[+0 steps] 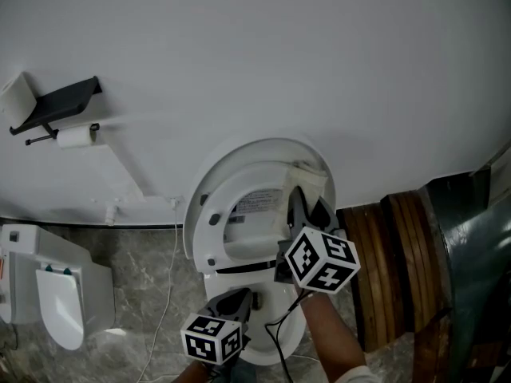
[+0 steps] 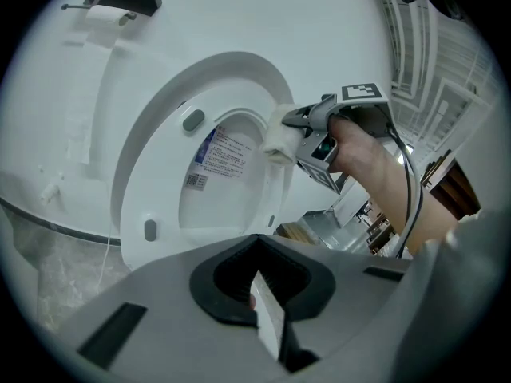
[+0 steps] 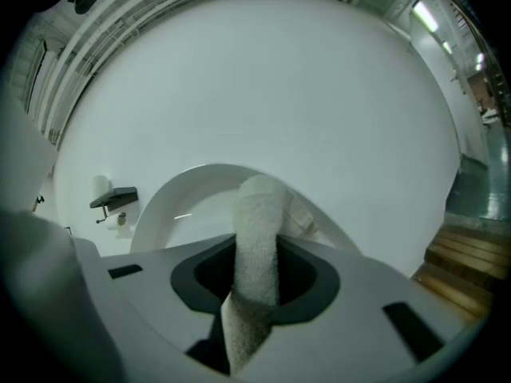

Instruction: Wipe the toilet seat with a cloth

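Bathroom: toilet (image 1: 209, 214), wall-mounted paper roll (image 1: 76, 137) under shelf (image 1: 60, 102), stone-tile floor (image 1: 144, 266)

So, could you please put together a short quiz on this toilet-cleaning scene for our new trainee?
1. True or false: the left hand-held gripper holds the cloth.
2. What does the cloth rest against: A the floor, B the raised toilet seat, C the wall?
3. Fill in: the black shelf hangs ___ the toilet roll.
Key: 1 false: the right hand-held gripper is shut on the cloth, and the left one is shut with no cloth. 2 B. 3 above.
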